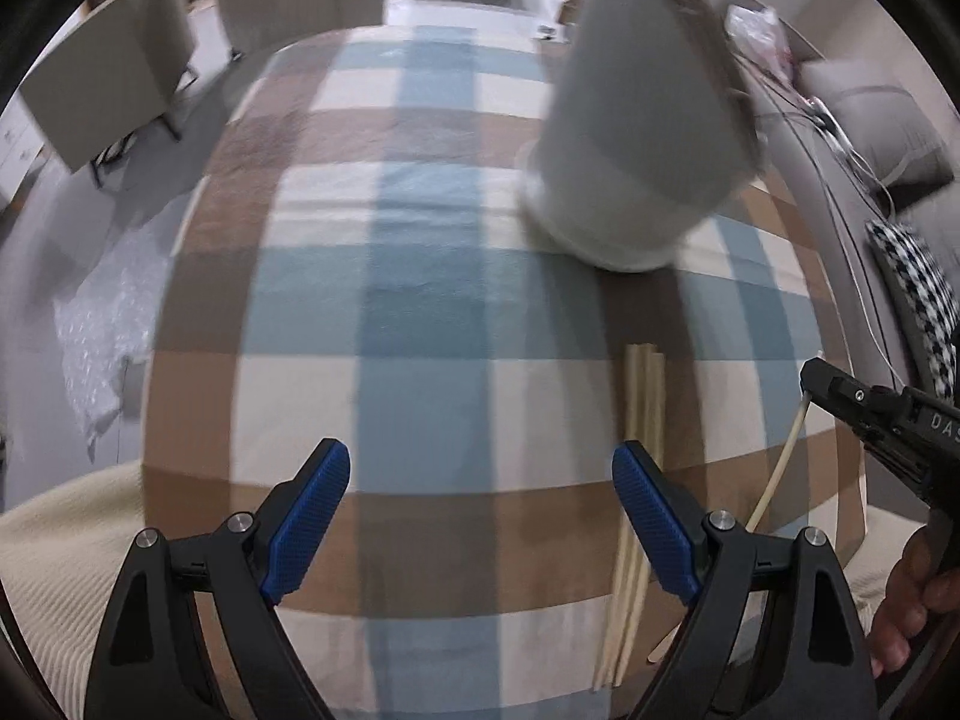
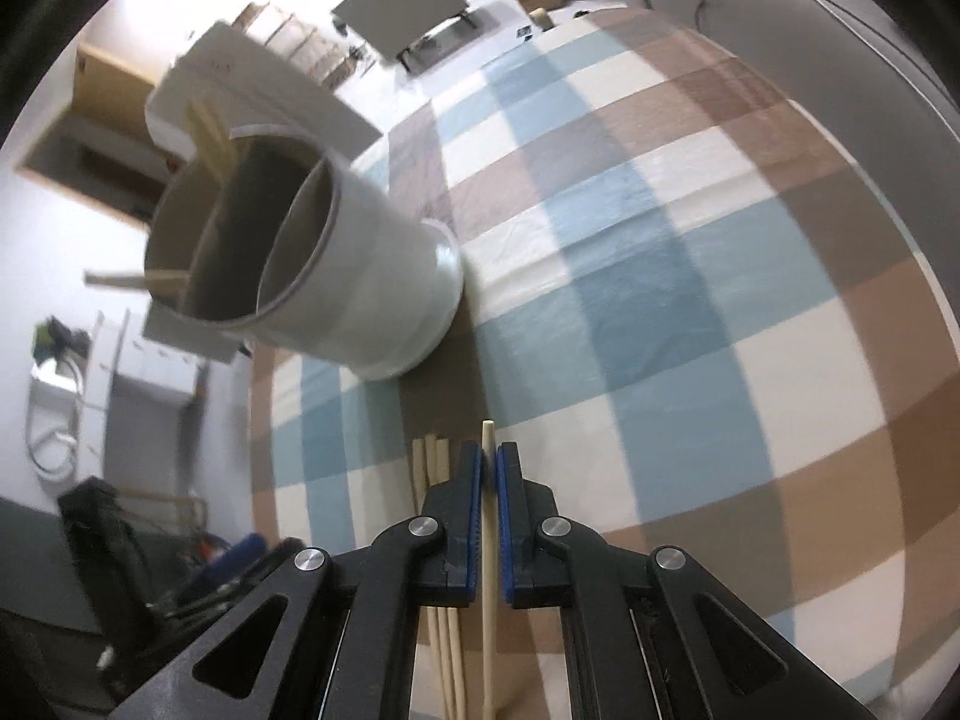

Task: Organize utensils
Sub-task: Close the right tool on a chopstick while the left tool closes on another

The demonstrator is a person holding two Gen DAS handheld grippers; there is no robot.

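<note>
A grey utensil holder [image 2: 360, 276] with inner compartments stands on the checked tablecloth; some chopsticks [image 2: 207, 132] lean in its far compartments. It also shows at the upper right of the left wrist view, holder [image 1: 648, 120]. Several loose wooden chopsticks [image 1: 642, 420] lie on the cloth. My right gripper [image 2: 494, 459] is shut on one chopstick [image 2: 488, 570], lifted off the pile [image 2: 435, 462]. From the left wrist view that gripper [image 1: 810, 390] holds the chopstick [image 1: 780, 462] at the right edge. My left gripper [image 1: 480, 468] stands open above the cloth, its right finger beside the pile.
The table wears a blue, brown and white checked cloth [image 1: 420, 300]. Chairs [image 1: 108, 96] stand on the floor beyond it, and a grey sofa with a chequered cushion [image 1: 924, 300] runs along the right. A person's hand [image 1: 912, 594] grips the right tool. Bubble wrap [image 1: 102, 336] lies left.
</note>
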